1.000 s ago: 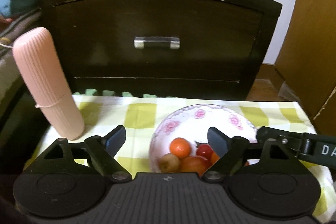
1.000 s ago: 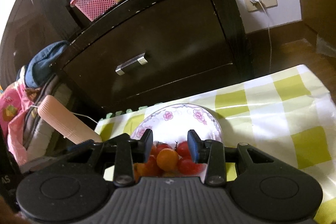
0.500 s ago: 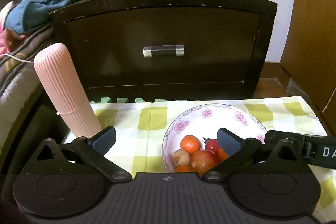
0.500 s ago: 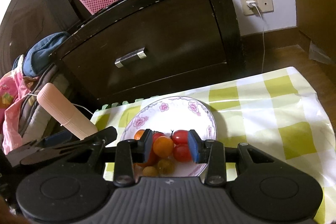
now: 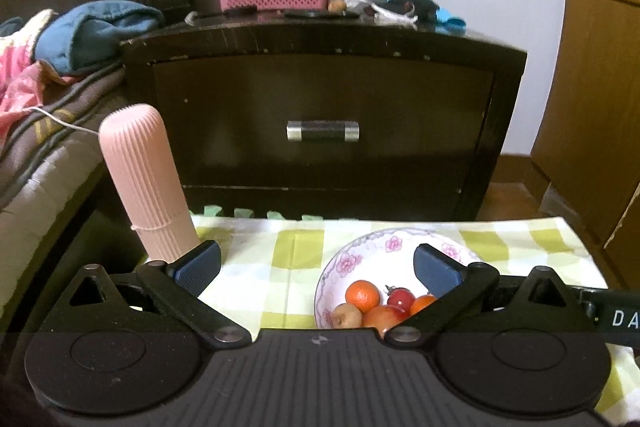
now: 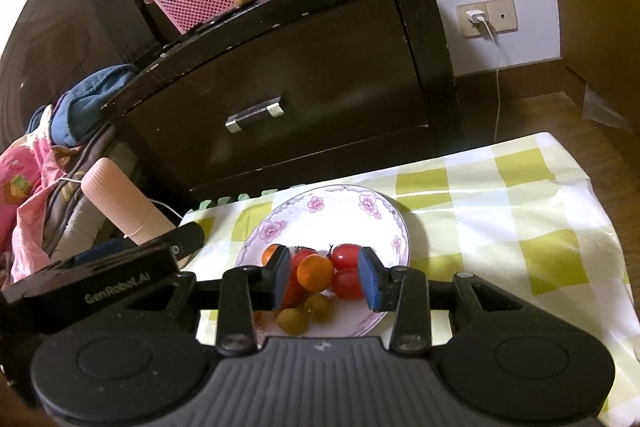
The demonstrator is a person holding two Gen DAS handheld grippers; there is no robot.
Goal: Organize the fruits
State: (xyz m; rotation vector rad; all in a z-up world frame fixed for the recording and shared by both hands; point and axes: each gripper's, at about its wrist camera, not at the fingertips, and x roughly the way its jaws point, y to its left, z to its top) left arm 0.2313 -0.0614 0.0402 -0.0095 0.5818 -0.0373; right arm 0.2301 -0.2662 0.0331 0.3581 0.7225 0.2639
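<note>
1. Left gripper point(image 5: 316, 265): your jaws stand fully apart with nothing between them, above the near-left rim of the bowl.
2. Right gripper point(image 6: 325, 277): jaws narrow but not closed, hanging over the fruit; no pad appears to press on anything.
3. Bowl point(image 6: 384, 217): floral, ceramic by the look, on the checked cloth point(image 6: 500, 211). Judged hard, slick and chippable; leave it where it sits.
4. Fruit, all in the bowl's near half: orange citrus point(image 6: 315, 271), small and firm, take across its widest part. Red tomatoes point(image 6: 345, 255): thin-skinned, smooth, likely to squirt out or split; close gently. Yellowish fruits point(image 6: 292, 321) nearest you: light, prone to rolling.
5. Pink ribbed case point(image 5: 144, 179): upright at the cloth's left edge.
6. Dark nightstand point(image 5: 320, 115): behind.
</note>
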